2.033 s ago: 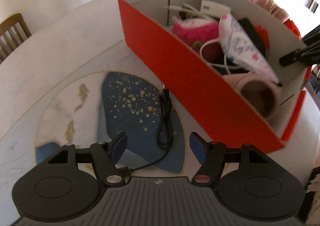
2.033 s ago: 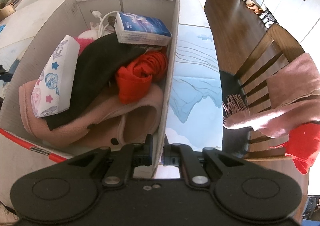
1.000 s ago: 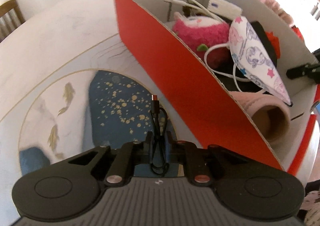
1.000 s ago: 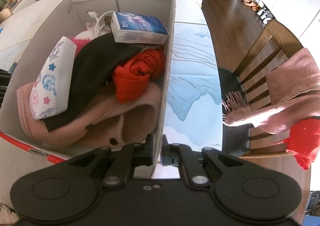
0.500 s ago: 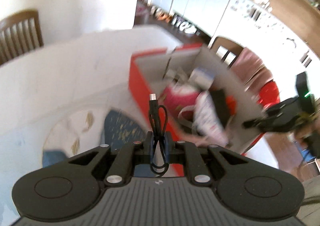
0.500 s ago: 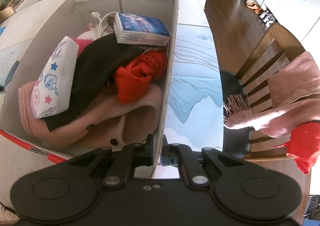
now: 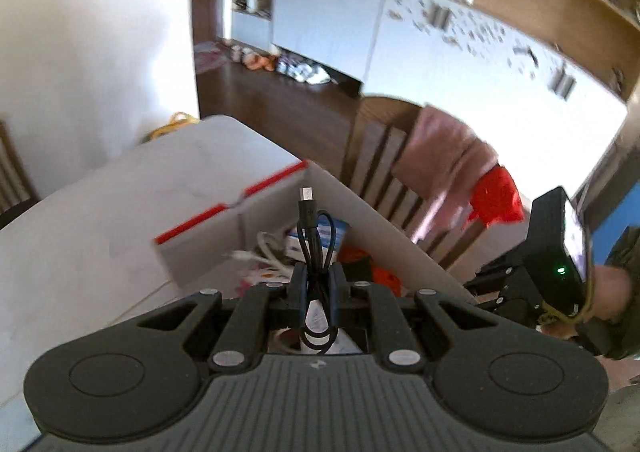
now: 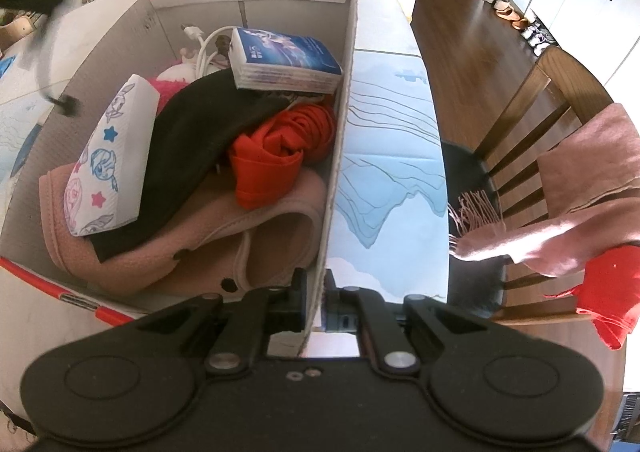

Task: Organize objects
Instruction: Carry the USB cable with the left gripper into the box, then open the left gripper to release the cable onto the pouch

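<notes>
We worked at a white counter [image 8: 396,32] in a kitchen with white cabinets [image 7: 460,52] behind. On it stood a cardboard box [image 8: 340,124] with red trim. Inside, from left to right, lay a cartoon-printed pack [image 8: 112,156], a black cloth [image 8: 188,140], a blue booklet [image 8: 284,60] and an orange cloth [image 8: 276,156]. Our left hand-held gripper [image 7: 319,284] was clamped on a coiled black cable [image 7: 316,236], raised over the box. Our right hand-held gripper [image 8: 316,292] was pinched shut on the box's right wall. A pink scarf [image 8: 560,204] hung on the chair [image 8: 532,120] at right.
</notes>
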`<state>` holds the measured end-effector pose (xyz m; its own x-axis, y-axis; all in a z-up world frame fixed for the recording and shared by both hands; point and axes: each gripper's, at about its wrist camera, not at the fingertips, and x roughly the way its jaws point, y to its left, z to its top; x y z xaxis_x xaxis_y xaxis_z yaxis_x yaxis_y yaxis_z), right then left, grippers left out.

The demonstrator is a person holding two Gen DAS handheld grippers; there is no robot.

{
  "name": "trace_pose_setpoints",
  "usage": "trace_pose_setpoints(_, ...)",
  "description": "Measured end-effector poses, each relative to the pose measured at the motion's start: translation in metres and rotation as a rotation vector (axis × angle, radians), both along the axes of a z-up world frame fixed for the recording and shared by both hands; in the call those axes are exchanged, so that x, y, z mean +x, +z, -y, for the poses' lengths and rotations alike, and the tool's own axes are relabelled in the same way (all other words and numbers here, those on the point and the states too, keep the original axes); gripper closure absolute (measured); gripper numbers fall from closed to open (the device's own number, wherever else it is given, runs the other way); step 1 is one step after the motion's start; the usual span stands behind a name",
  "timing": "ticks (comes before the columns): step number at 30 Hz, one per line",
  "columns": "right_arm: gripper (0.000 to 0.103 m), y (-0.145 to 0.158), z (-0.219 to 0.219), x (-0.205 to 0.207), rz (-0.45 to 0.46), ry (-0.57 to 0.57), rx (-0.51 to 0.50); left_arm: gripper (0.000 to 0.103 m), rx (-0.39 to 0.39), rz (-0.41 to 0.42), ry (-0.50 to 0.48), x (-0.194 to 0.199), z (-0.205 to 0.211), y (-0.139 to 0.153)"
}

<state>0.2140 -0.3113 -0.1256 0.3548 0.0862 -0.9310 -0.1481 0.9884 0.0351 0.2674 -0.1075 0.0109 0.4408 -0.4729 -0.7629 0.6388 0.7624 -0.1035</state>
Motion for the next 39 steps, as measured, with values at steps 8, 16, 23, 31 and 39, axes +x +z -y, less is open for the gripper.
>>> trace_pose_setpoints(8, 0.097, 0.000, 0.001, 0.000, 0.002, 0.003, 0.002, 0.093, 0.081, -0.088, -0.060, 0.009, 0.043, -0.060)
trace_pose_setpoints(16, 0.097, -0.001, 0.001, 0.001, 0.002, 0.005, 0.007, 0.093, 0.095, -0.165, -0.044, 0.013, 0.044, -0.097)
trace_pose_setpoints(23, 0.096, 0.002, 0.002, -0.001, 0.014, 0.012, 0.014, 0.093, 0.090, -0.164, -0.006, 0.012, 0.042, -0.095)
trace_pose_setpoints(31, 0.091, 0.020, 0.007, -0.007, 0.076, 0.034, 0.030, 0.091, 0.088, -0.111, 0.063, -0.001, 0.034, -0.080)
trace_pose_setpoints(39, 0.085, 0.044, 0.010, -0.021, 0.172, 0.068, 0.069, 0.084, 0.053, -0.039, 0.165, -0.031, 0.014, -0.061)
